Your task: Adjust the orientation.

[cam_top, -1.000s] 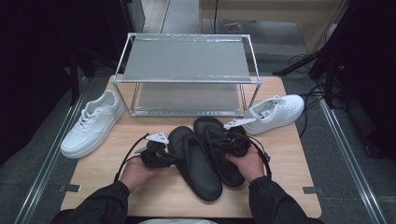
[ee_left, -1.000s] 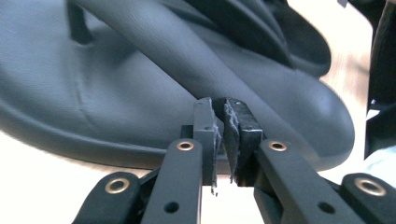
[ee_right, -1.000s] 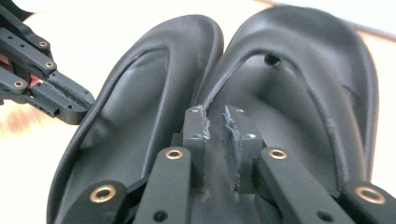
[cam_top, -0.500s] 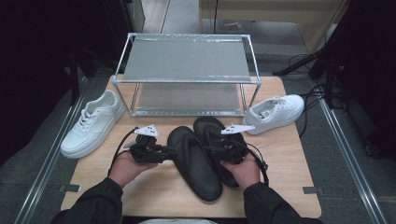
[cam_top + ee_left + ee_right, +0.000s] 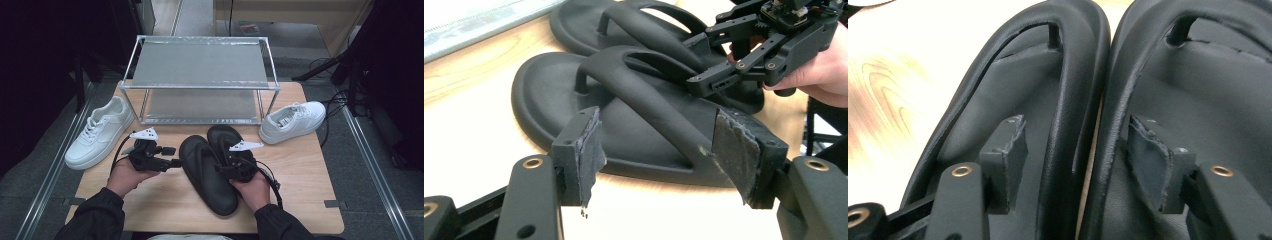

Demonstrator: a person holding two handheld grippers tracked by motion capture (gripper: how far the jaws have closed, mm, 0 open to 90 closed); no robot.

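Two black flip-flops lie side by side at the table's middle, the left one (image 5: 205, 175) nearer me and the right one (image 5: 225, 142) a little farther back. My left gripper (image 5: 175, 156) sits just left of the left flip-flop (image 5: 634, 120). Its jaws have just been opening and stand wide around the near strap, with the pads (image 5: 584, 150) off it. My right gripper (image 5: 221, 169) reaches in from the right over both sandals. Its jaws have also just been opening. Its own view shows the gripper (image 5: 1080, 150) straddling the neighbouring straps, pads (image 5: 1153, 155) apart from them.
A white sneaker (image 5: 100, 132) lies at the table's left edge and another (image 5: 292, 120) at the right, beside a two-level metal rack (image 5: 200, 65) at the back. Bare wood (image 5: 310, 195) lies in front right. Cables trail from both grippers.
Both grippers' jaws have opened. The left gripper has drawn back to the left and lifted a little. The right gripper has slid toward me along the sandals. The flip-flops stay in place.
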